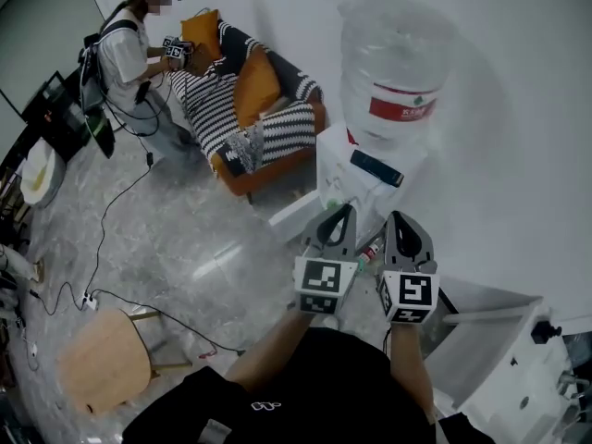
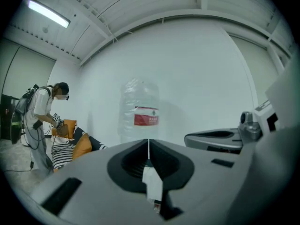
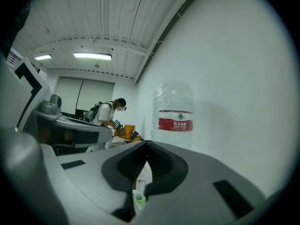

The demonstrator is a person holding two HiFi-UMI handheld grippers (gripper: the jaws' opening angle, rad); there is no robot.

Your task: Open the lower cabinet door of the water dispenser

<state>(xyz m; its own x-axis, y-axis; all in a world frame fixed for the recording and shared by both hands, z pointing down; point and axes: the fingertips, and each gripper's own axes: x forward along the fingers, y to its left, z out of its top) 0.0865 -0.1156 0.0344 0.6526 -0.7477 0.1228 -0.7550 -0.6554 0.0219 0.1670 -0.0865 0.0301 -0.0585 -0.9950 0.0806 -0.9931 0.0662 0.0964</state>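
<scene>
Jaws on the left gripper (image 1: 343, 211) and right gripper (image 1: 400, 217) were pressed together on nothing, held side by side up near the bottle (image 1: 393, 63). The water dispenser (image 1: 365, 178) stood just ahead, its lower cabinet door beneath them and hidden. Lowered while shut, they would likely bump the dispenser's front or slide off the door's edge without catching it.

The right gripper (image 3: 147, 145) is seen with jaws pressed together; a water bottle (image 3: 175, 114) is framed beyond, slightly right.

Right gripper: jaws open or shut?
Shut. In its own view the right gripper shows both jaws meeting along one seam, with nothing clamped between them.
</scene>
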